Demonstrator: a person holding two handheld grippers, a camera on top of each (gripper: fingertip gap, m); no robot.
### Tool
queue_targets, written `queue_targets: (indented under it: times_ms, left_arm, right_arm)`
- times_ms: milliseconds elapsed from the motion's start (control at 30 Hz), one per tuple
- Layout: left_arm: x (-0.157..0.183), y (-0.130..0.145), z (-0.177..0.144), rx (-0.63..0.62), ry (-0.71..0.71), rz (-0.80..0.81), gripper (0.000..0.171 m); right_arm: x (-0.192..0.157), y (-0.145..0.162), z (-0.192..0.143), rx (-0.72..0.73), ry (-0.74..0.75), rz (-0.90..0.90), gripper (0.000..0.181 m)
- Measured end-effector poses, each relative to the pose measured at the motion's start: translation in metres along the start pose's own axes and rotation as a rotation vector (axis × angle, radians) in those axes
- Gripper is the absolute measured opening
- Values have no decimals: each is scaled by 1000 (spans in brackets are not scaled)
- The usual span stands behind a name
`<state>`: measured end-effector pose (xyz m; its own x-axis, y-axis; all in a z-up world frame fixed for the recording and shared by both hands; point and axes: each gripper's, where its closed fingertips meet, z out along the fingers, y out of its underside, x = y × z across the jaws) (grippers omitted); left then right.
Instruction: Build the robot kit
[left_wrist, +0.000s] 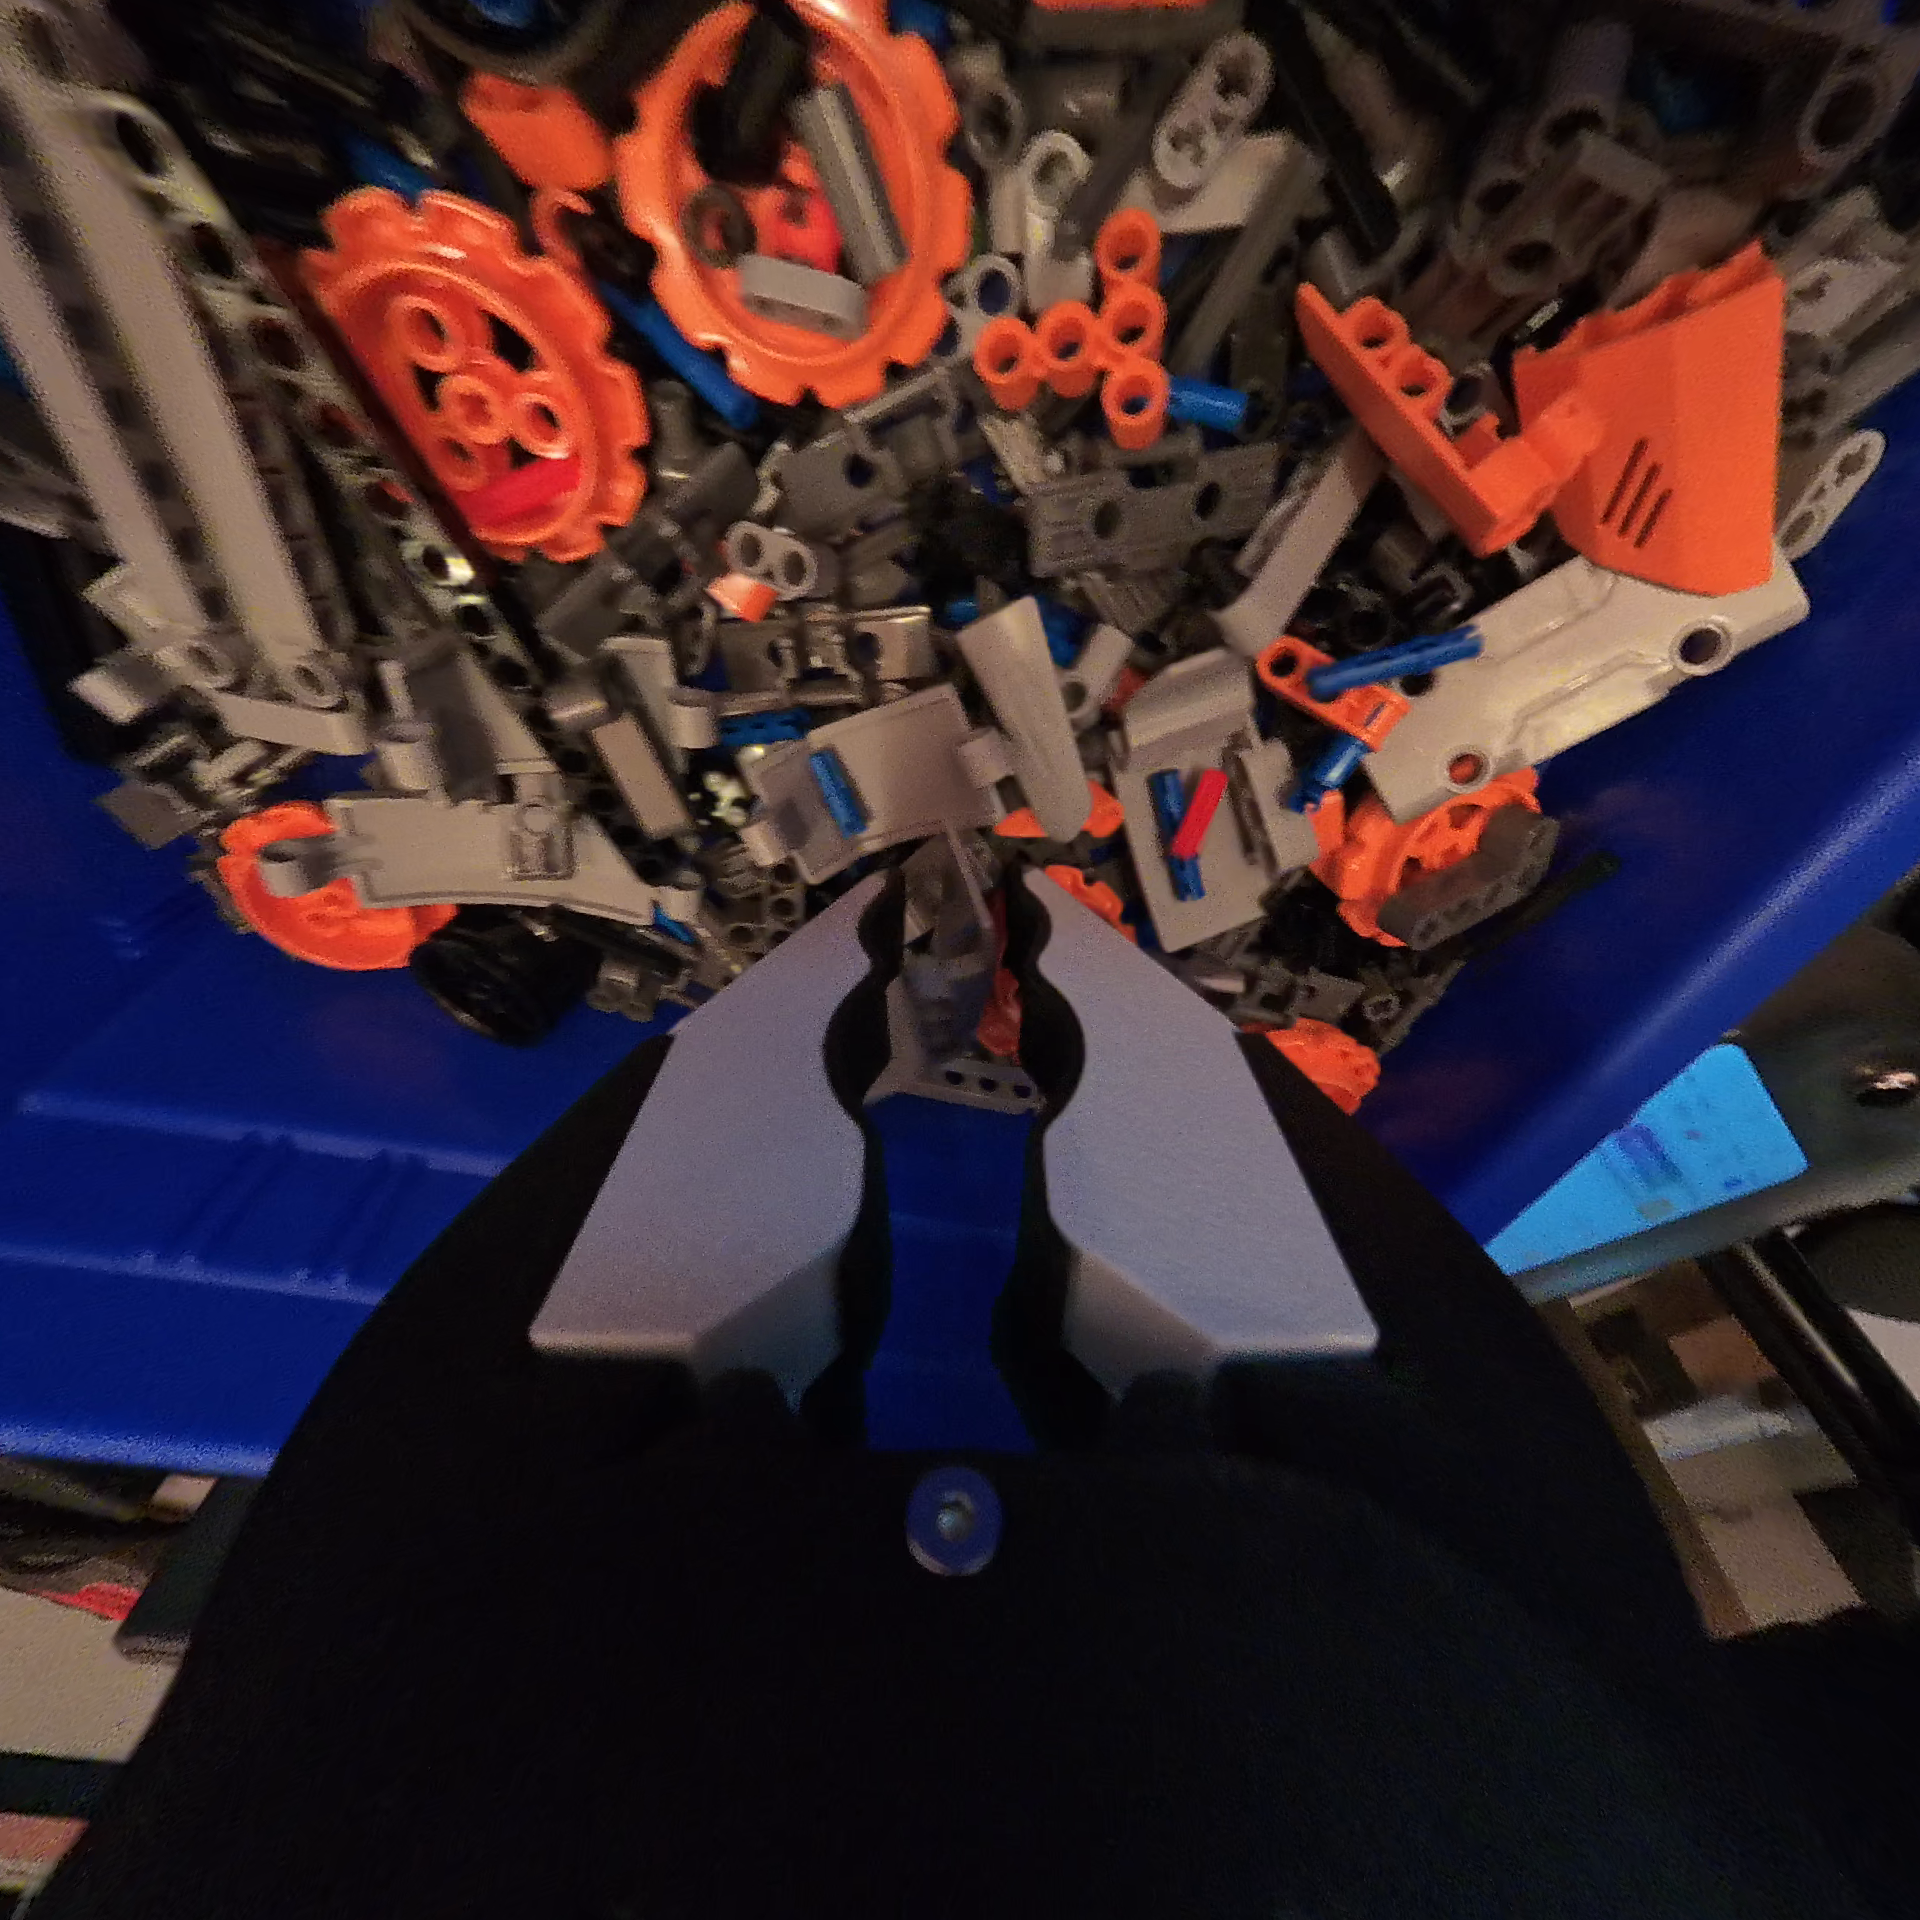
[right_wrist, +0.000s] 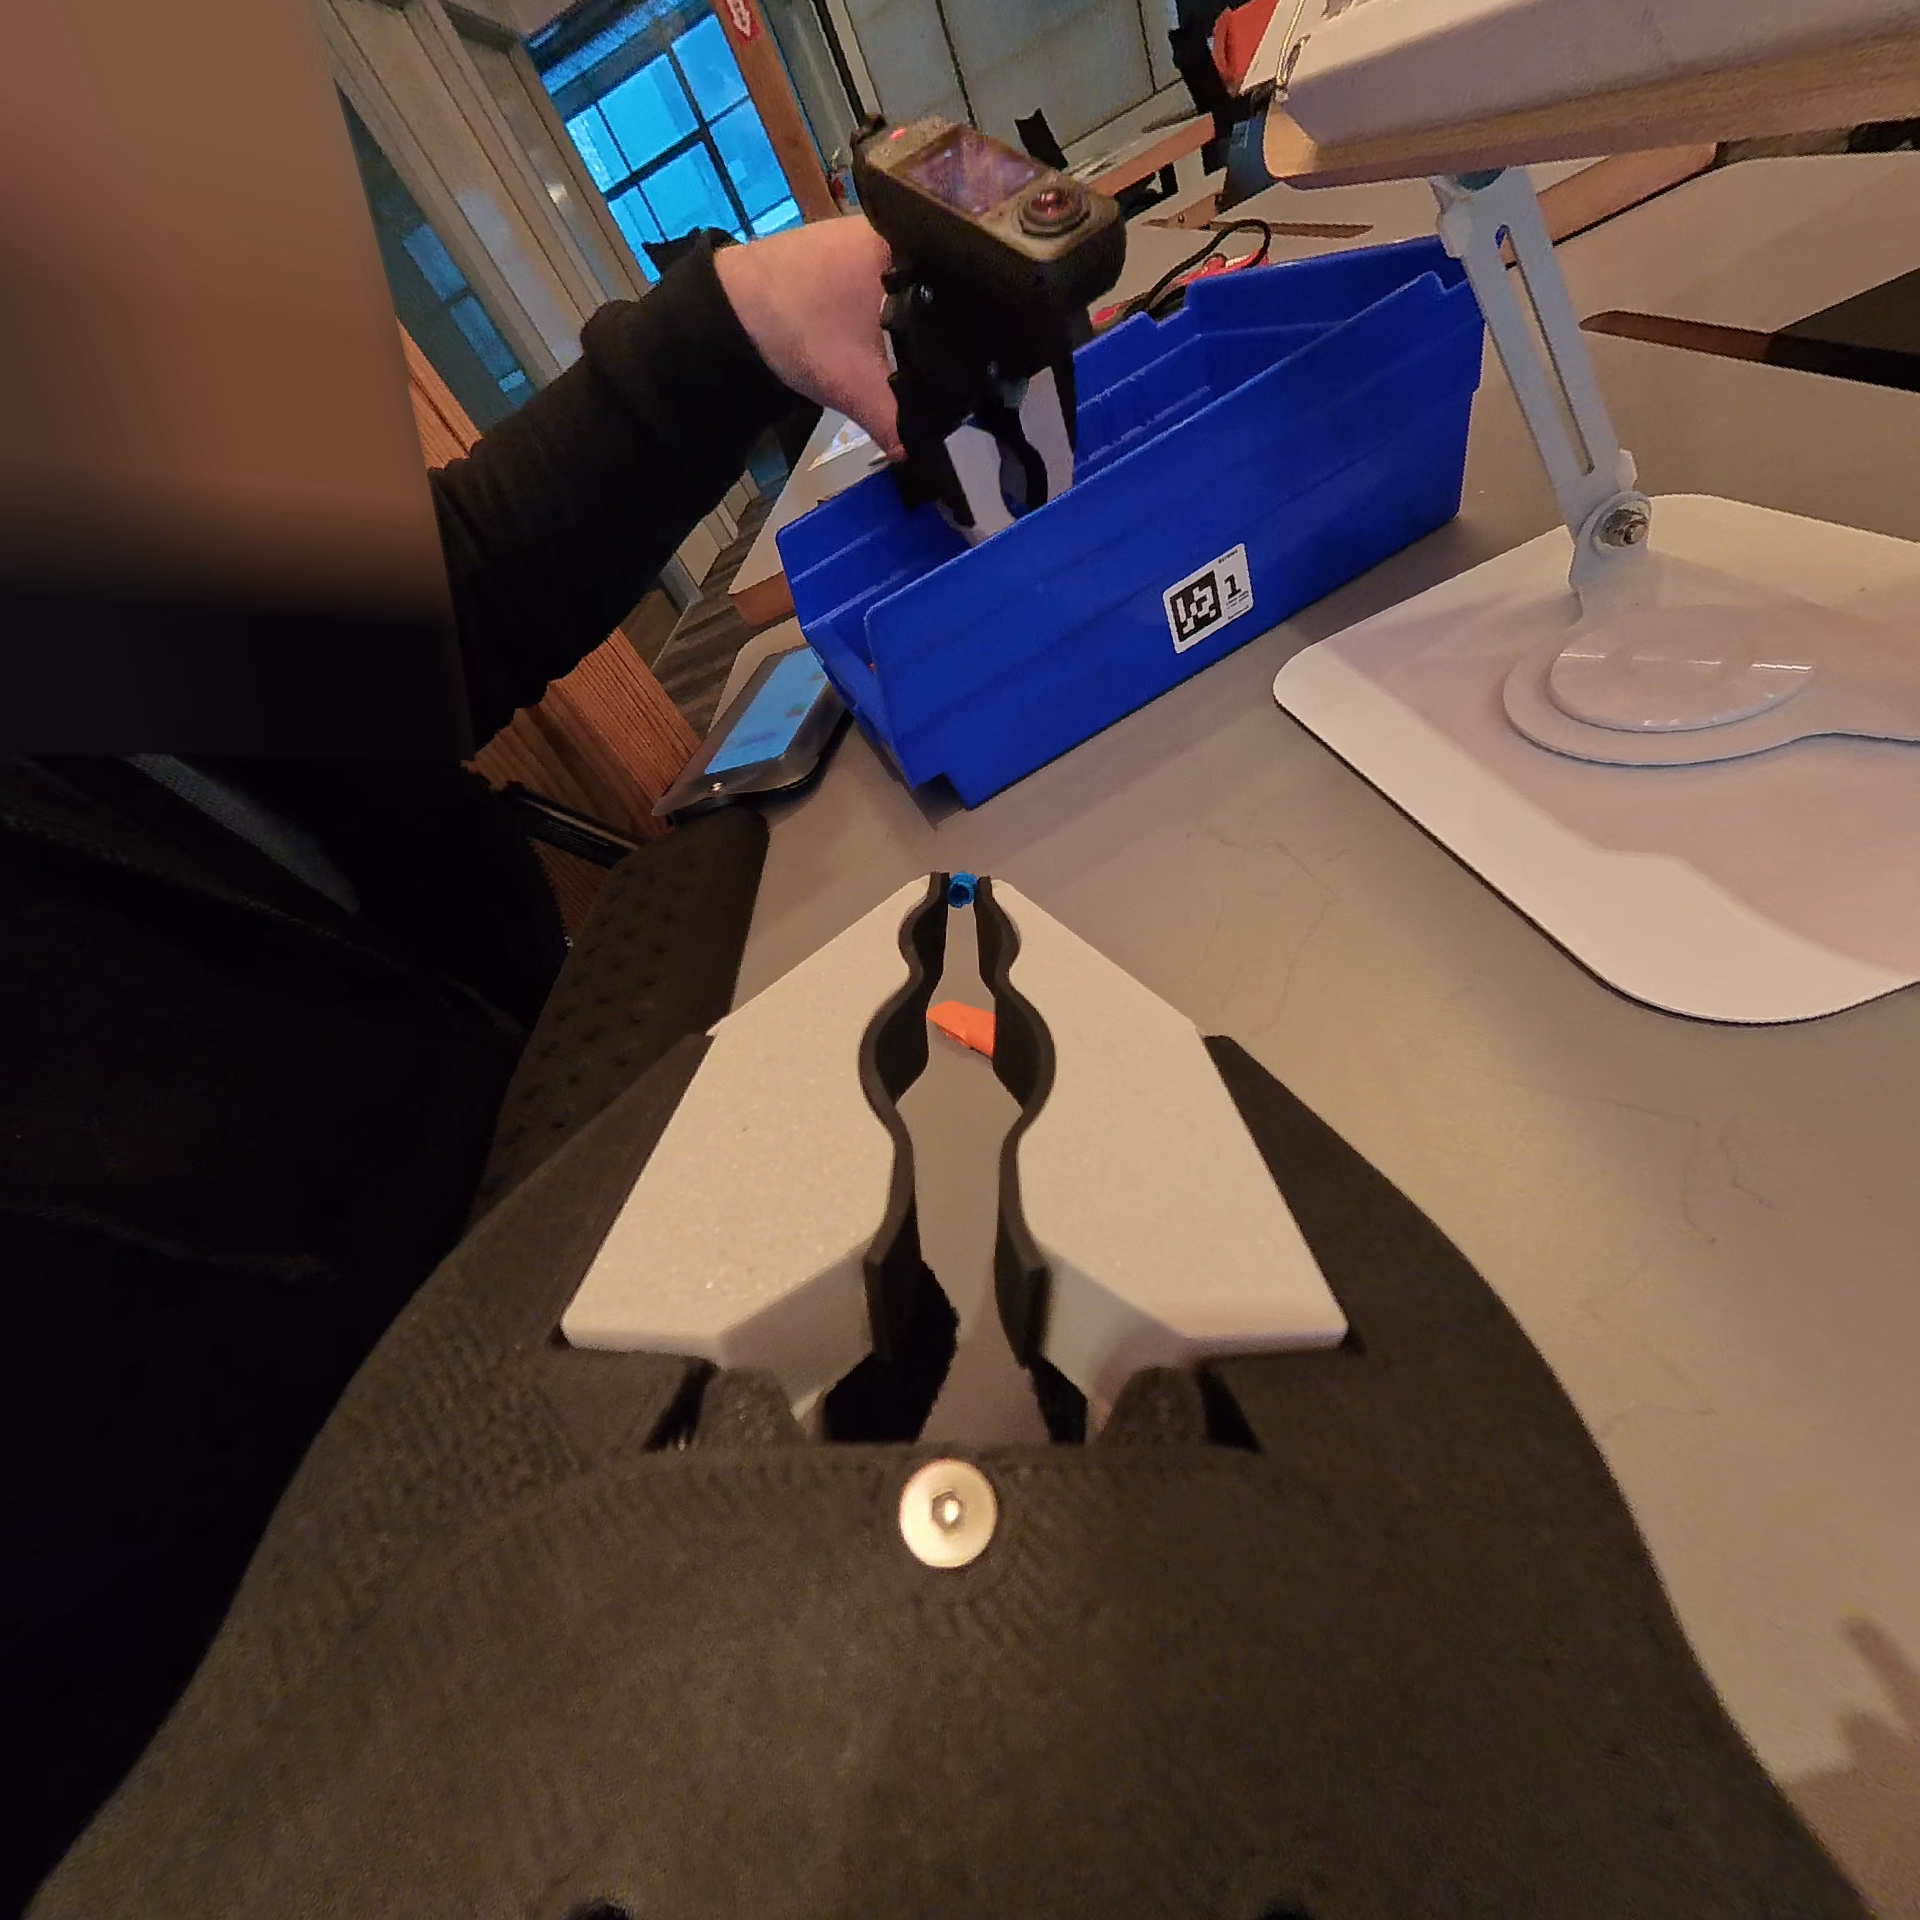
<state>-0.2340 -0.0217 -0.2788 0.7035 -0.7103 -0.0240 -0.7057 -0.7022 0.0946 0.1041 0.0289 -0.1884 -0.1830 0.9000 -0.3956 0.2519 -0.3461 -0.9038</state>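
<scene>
Though jumbled, pieces in blue bin

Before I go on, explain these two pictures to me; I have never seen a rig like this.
There is no robot: a person holds a hand-held gripper in each hand, each carrying a camera looking along its two fingers. The left view looks down into a blue bin of orange, grey and blue building pieces; the left hand-held gripper is closed around a grey piece. The right view looks across a grey table; the right hand-held gripper pinches a small blue pin, with an orange piece lying below. A white stand sits beside the bin.
</scene>
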Motion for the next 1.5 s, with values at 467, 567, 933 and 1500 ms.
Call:
queue_targets:
  times_ms: [467,567,933,1500]
  left_arm:
    - [11,-12,-22,123,47,7,51]
    - [27,-6,-15,85,69,73,39]
    - [26,-1,2,83,80,60,27]
    - [4,-4,-1,144,59,26,4]
  right_arm:
    - [2,1,0,-1,3,5,3]
    - [1,0,0,0,3,3,3]
    - [1,0,0,0,3,2,3]
    - [1,1,0,-2,1,4,3]
